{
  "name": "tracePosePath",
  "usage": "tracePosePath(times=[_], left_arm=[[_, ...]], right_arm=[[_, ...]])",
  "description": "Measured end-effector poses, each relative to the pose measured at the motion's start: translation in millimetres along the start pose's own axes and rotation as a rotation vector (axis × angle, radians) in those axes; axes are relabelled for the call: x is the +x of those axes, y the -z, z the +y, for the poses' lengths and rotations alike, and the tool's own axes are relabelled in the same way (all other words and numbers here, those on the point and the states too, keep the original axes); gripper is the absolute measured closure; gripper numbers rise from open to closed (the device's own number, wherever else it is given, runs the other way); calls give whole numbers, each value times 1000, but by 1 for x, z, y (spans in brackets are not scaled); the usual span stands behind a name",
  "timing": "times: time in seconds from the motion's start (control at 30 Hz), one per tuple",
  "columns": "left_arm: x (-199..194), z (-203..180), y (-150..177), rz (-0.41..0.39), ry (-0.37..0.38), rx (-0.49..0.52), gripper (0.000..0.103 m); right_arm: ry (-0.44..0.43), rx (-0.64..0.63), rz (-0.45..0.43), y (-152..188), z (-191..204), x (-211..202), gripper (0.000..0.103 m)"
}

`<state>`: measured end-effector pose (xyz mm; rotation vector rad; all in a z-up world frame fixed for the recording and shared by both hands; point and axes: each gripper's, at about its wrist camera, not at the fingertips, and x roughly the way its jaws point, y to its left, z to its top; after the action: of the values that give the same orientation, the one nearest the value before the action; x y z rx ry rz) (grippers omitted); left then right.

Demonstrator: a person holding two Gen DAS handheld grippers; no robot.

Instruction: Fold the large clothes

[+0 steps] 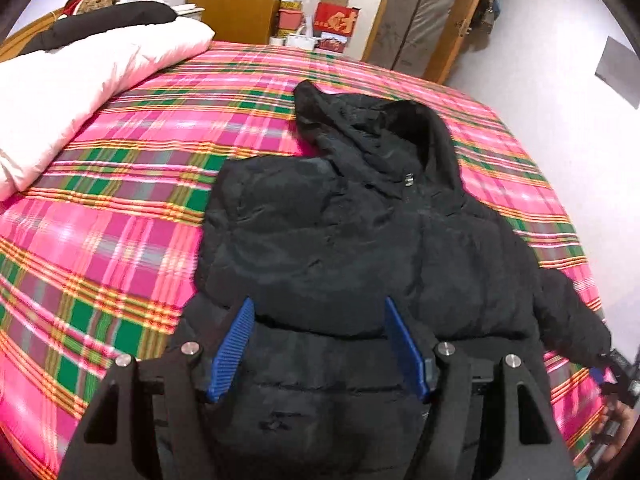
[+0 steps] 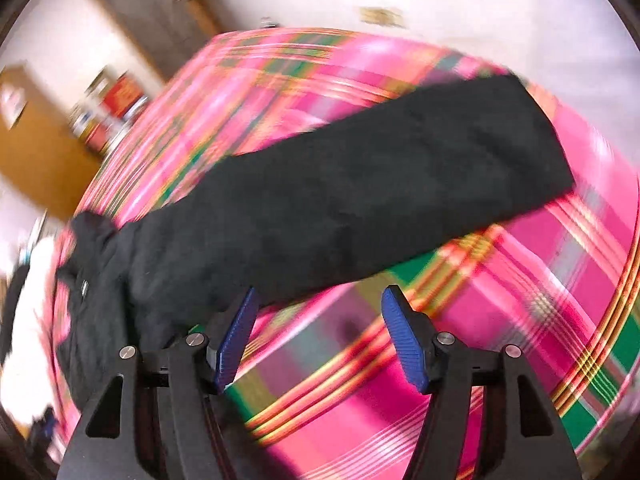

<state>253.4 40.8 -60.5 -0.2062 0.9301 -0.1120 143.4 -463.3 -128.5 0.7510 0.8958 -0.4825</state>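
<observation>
A black hooded puffer jacket (image 1: 340, 240) lies on the pink plaid bed (image 1: 120, 208), hood toward the far side. One sleeve is folded across its chest. My left gripper (image 1: 318, 308) is open and empty, hovering over the jacket's lower body. The other sleeve (image 2: 360, 192) stretches out flat across the plaid cover in the blurred right wrist view. My right gripper (image 2: 318, 296) is open and empty, just below that sleeve near the jacket body (image 2: 96, 300). The right gripper also shows at the sleeve's cuff in the left wrist view (image 1: 608, 376).
A white duvet (image 1: 80, 80) with a dark garment on it lies at the bed's far left. Boxes and bags (image 1: 320, 20) stand beyond the bed by a wooden wardrobe (image 1: 236, 0). The bed's right edge (image 1: 560, 184) borders a pale floor.
</observation>
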Motion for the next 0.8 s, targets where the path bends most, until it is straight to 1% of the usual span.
tracePosePath(times=[0.1,0.2,0.33,0.4,0.47,0.5,0.53,0.57,0.6,0.63,0.67,0.7,0.73,0.8], left_arm=[[0,-12,5,0,-8,58,34],[1,-17,13,25,-21,82,34],[-7,-20,18,50,-66,106,34],[-13,-20,18,49,-76,105,34],[-15,-20,18,38,-54,105,34],[-14,-20,18,35,-45,111,34],[-10,-19,19,35,-43,114,34],[-4,-17,19,39,-36,109,34],[1,-13,19,45,-25,97,34],[8,-10,19,54,-14,82,34],[14,-5,19,65,-6,65,34],[19,0,20,77,-2,49,34],[21,4,19,84,4,36,35],[18,10,17,76,-1,15,35]], right_arm=[[-2,111,-9,-13,-32,16,38],[-55,216,-22,-24,-57,33,38],[-118,267,-105,-37,-66,38,32],[-143,300,-140,-38,-71,38,32],[-154,321,-165,-43,-72,38,32],[-146,315,-168,-46,-71,38,33],[-124,309,-171,-47,-71,37,41],[-81,308,-176,-48,-69,36,51],[-67,313,-179,-47,-69,36,74],[-61,323,-172,-47,-69,36,81],[-53,323,-171,-47,-67,34,83],[-46,309,-177,-46,-61,29,89],[-40,284,-184,-46,-50,21,91],[-38,225,-204,-48,-28,3,93]])
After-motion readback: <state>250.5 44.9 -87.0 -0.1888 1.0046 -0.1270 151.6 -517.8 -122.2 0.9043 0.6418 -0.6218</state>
